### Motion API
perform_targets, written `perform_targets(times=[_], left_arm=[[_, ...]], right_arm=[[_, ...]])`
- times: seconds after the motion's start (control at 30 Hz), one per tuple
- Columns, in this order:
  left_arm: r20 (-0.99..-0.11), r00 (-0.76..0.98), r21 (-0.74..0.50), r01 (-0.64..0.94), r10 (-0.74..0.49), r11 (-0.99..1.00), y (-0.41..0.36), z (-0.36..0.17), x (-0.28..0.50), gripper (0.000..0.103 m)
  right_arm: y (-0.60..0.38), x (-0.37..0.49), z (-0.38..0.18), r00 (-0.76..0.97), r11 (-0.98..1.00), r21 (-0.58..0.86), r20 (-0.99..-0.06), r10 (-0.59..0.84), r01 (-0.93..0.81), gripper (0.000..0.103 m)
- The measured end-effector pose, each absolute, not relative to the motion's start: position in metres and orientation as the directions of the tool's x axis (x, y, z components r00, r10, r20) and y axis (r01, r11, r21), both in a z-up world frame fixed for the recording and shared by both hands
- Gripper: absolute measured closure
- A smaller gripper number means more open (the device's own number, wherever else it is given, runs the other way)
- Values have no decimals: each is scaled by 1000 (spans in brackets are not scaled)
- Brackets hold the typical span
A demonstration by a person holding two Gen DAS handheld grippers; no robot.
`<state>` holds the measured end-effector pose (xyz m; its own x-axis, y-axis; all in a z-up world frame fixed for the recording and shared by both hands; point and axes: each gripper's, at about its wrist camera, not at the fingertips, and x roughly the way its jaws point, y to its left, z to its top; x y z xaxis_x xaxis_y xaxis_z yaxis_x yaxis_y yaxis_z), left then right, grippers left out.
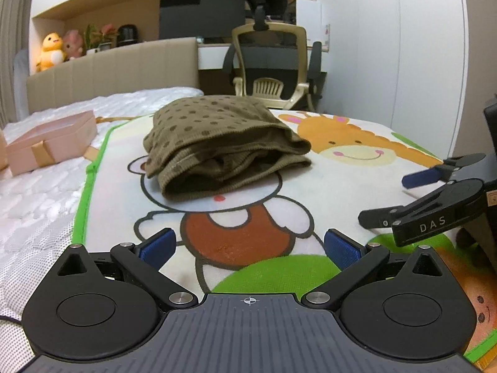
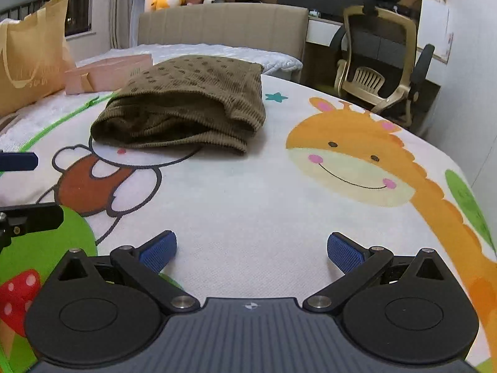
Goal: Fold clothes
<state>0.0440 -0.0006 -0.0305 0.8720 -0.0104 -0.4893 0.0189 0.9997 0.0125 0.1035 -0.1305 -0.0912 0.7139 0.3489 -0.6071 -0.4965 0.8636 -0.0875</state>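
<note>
A brown dotted knit garment (image 1: pixel 217 146) lies folded in a thick bundle on the cartoon-print mat (image 1: pixel 341 186) on the bed. It also shows in the right wrist view (image 2: pixel 186 105). My left gripper (image 1: pixel 250 250) is open and empty, low over the mat, a short way in front of the garment. My right gripper (image 2: pixel 251 253) is open and empty, over the mat to the right of the garment. The right gripper's fingers (image 1: pixel 419 195) show at the right edge of the left wrist view. The left gripper's fingers (image 2: pixel 28 192) show at the left edge of the right wrist view.
A pink gift box (image 1: pixel 49 143) sits on the white mattress left of the mat. A tan paper bag (image 2: pixel 31 52) stands further left. The bed's beige headboard (image 1: pixel 118 71) is behind, and an office chair (image 1: pixel 273 65) stands beyond the bed's far right side.
</note>
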Motion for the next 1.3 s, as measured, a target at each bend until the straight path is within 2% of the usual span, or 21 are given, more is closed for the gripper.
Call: perform_targets(times=[0.13, 0.33, 0.53, 1.3], left_arm=[[-498, 867, 2, 17, -14, 1000, 1, -31, 45, 0], [-534, 846, -17, 5, -13, 1000, 4, -34, 51, 0], [-628, 778, 9, -28, 27, 1000, 2, -40, 66, 0], [-634, 773, 14, -23, 27, 1000, 3, -41, 69, 0]], right_arm=[[-131, 103, -92, 710, 865, -79, -610, 351, -495, 0], [-141, 113, -93, 673, 870, 9, -630, 388, -493, 0], [-138, 112, -93, 677, 870, -6, -631, 378, -492, 0], [-137, 111, -92, 676, 871, -5, -633, 378, -491, 0]])
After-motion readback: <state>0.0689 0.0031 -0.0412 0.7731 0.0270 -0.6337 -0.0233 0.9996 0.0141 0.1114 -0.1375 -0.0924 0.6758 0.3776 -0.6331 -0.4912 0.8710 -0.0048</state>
